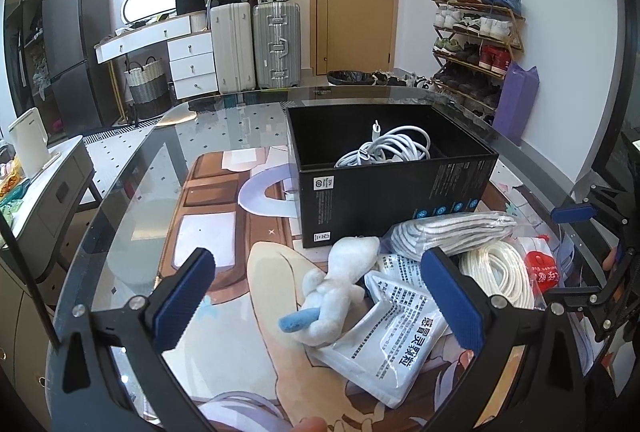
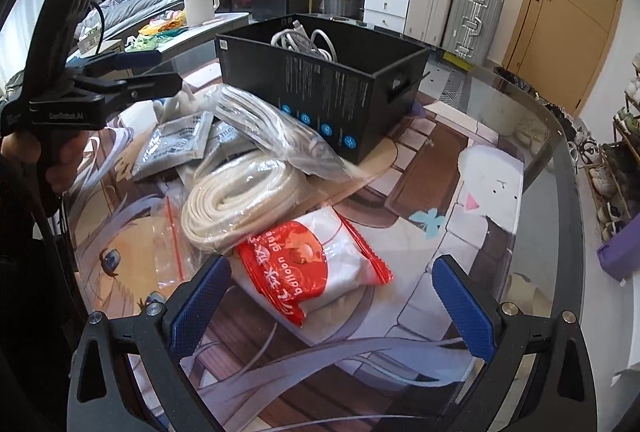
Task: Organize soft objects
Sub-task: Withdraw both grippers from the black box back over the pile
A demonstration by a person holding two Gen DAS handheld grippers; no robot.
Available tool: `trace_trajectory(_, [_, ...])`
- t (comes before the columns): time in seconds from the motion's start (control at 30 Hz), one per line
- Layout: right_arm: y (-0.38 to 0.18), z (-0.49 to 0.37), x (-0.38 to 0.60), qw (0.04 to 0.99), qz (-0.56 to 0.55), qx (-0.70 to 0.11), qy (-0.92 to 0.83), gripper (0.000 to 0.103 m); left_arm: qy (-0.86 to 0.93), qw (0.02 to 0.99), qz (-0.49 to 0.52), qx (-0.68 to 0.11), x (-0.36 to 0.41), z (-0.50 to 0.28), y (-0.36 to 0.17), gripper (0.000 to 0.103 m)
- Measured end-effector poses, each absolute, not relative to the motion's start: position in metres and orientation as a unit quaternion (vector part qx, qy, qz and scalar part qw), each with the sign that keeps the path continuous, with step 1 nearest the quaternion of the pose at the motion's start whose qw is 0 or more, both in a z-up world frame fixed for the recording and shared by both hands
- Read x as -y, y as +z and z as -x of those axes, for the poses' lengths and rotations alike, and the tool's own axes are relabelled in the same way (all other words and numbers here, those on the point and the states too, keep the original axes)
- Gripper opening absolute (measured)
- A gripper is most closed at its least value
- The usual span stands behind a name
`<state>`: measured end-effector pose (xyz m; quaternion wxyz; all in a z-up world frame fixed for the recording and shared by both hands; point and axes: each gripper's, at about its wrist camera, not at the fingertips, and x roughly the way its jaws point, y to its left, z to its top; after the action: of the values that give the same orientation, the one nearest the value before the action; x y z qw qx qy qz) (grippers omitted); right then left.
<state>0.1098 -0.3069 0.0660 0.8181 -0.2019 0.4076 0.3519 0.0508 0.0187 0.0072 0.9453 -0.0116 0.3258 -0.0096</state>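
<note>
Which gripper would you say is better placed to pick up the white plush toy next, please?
Left, probably: the left gripper is open with the white plush toy between its fingers, while the right gripper faces the red-and-white packet.

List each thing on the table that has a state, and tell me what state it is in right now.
Black box: open-topped, holding a coiled white cable.
White rope: coiled, on the table.
Plush toy: lying on a white sachet.
Red-and-white packet: sealed, flat on the table.
Left claw: open, plush toy between its fingers.
Right claw: open, empty.
</note>
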Motion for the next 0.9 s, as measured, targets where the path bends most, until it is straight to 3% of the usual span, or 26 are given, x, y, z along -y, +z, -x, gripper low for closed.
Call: trace_trajectory(0.9, [0.045, -0.131, 0.308, 0.817, 0.163, -0.45, 0.322, 0.102, -0.016, 0.941, 0.003, -0.338, -0.014, -0.05, 0.002, 0.103])
